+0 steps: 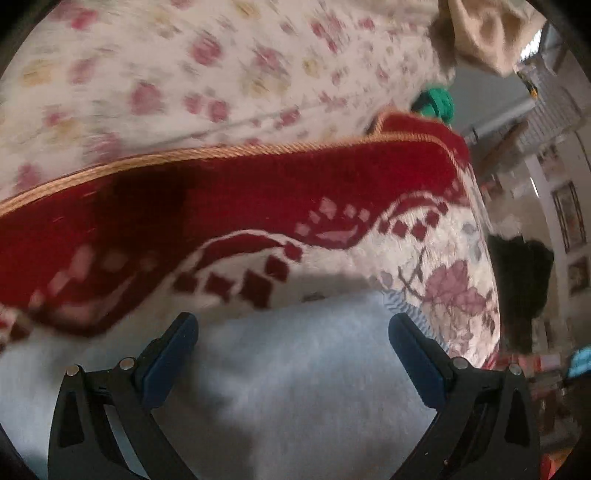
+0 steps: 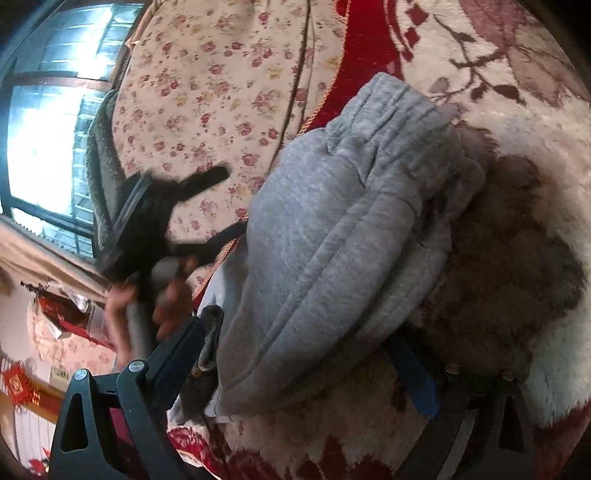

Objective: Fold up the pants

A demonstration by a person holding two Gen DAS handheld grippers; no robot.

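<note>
The grey sweatpants (image 2: 332, 240) lie as a folded bundle on a cream and red patterned blanket (image 2: 517, 258), waistband end at the far side. My right gripper (image 2: 295, 365) stands open around the near end of the bundle; the cloth covers part of its blue right finger (image 2: 413, 373). In the left wrist view my left gripper (image 1: 293, 328) is open just above pale grey pants fabric (image 1: 295, 387), with nothing between its pads. The right wrist view also shows the left gripper (image 2: 207, 210), blurred, held by a hand (image 2: 147, 306) at the bundle's left side.
A floral sheet (image 1: 184, 74) lies beyond the blanket's red border (image 1: 221, 192). Beige cloth (image 1: 484, 33) and a green object (image 1: 436, 103) sit at the far right, a black item (image 1: 521, 280) past the blanket's right edge. A bright window (image 2: 48, 129) is on the left.
</note>
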